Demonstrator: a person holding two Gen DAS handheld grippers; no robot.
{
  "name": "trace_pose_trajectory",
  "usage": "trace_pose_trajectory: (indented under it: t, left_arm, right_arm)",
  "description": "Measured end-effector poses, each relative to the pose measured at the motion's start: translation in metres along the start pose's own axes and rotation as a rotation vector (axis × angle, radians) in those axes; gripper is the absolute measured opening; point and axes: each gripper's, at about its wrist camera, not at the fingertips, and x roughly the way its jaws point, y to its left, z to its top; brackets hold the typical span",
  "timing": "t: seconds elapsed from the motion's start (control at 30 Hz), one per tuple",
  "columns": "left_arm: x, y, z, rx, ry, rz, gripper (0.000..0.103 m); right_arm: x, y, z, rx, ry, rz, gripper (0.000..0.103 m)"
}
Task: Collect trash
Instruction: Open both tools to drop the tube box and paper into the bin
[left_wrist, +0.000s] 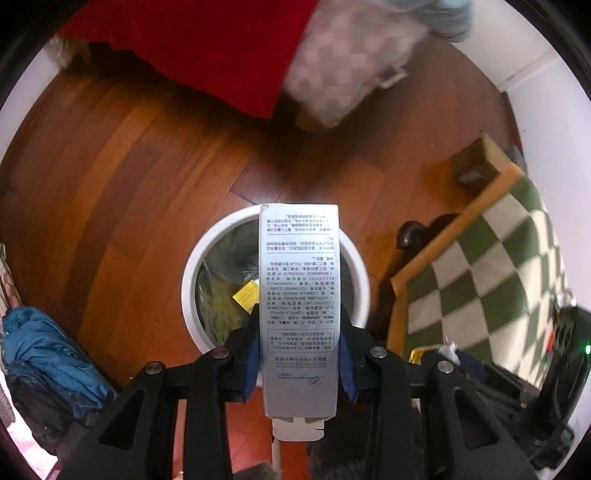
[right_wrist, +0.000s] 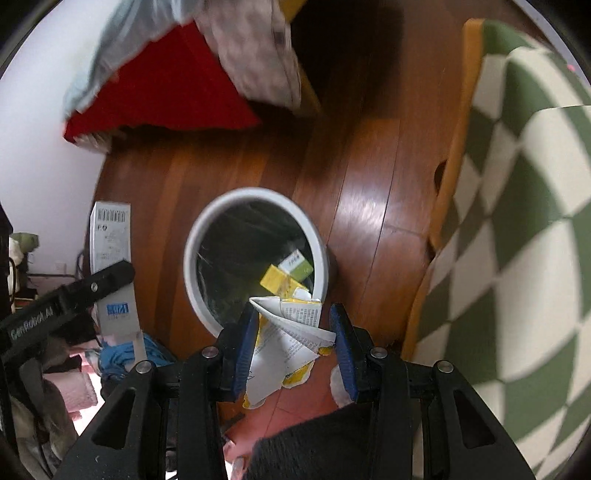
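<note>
My left gripper is shut on a tall silver carton with printed text and holds it over the white round trash bin. A yellow packet lies in the bin. In the right wrist view my right gripper is shut on a torn white and yellow paper wrapper, just at the near rim of the same bin. Yellow and green packets lie inside it. The silver carton and the left gripper's arm show at the left of that view.
The bin stands on a wooden floor. A green and white checked rug with an orange border lies to the right. A red cloth and a pale checked cloth hang at the top. Blue clothing is piled at the left.
</note>
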Motion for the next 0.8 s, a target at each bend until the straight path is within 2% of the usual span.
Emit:
trace_pose_trajectory:
  t: [0.07,0.13,0.17,0.2,0.33,0.37,0.4,0.43,0.47,0.5,0.53,0.57,0.67,0.8]
  left_arm:
    - [0.011,0.008,0.01,-0.026,0.018,-0.008,0.033]
    - [0.018,0.015,0.019,-0.058,0.029,-0.013,0.045]
    - [0.019,0.019,0.022,-0.065,0.027,-0.011,0.067]
    - [0.017,0.022,0.023,-0.07,0.022,-0.008,0.082]
    - [0.009,0.04,0.024,-0.108,-0.003,-0.001,0.086]
    - [0.006,0.045,0.022,-0.116,-0.013,0.015,0.095]
    - [0.003,0.048,0.02,-0.12,-0.028,0.039,0.099]
    - [-0.001,0.051,0.016,-0.121,-0.05,0.074,0.099]
    - [-0.004,0.053,0.013,-0.12,-0.072,0.107,0.099]
    - [-0.007,0.055,0.008,-0.118,-0.095,0.137,0.099]
    - [-0.012,0.056,0.001,-0.108,-0.127,0.175,0.099]
    - [-0.013,0.056,-0.003,-0.102,-0.142,0.196,0.099]
    - [-0.016,0.053,-0.019,-0.078,-0.153,0.259,0.099]
    - [-0.014,0.047,-0.034,-0.058,-0.133,0.283,0.099]
  right_arm:
    - [0.019,0.005,0.009,-0.011,0.025,-0.018,0.041]
    - [0.031,0.009,0.013,-0.019,0.041,-0.032,0.041]
    - [0.038,0.011,0.016,-0.021,0.051,-0.036,0.041]
    - [0.043,0.01,0.019,-0.021,0.061,-0.037,0.041]
    - [0.063,0.021,0.034,-0.047,0.087,-0.049,0.042]
    - [0.068,0.021,0.036,-0.055,0.096,-0.048,0.043]
    - [0.072,0.022,0.04,-0.06,0.109,-0.051,0.044]
    - [0.078,0.024,0.041,-0.061,0.128,-0.043,0.053]
    - [0.082,0.025,0.041,-0.06,0.14,-0.033,0.069]
    - [0.085,0.026,0.04,-0.061,0.152,-0.028,0.077]
    - [0.088,0.028,0.04,-0.071,0.163,-0.033,0.089]
    - [0.09,0.029,0.038,-0.082,0.166,-0.046,0.095]
    - [0.089,0.033,0.032,-0.134,0.174,-0.113,0.099]
    - [0.08,0.031,0.024,-0.172,0.168,-0.172,0.099]
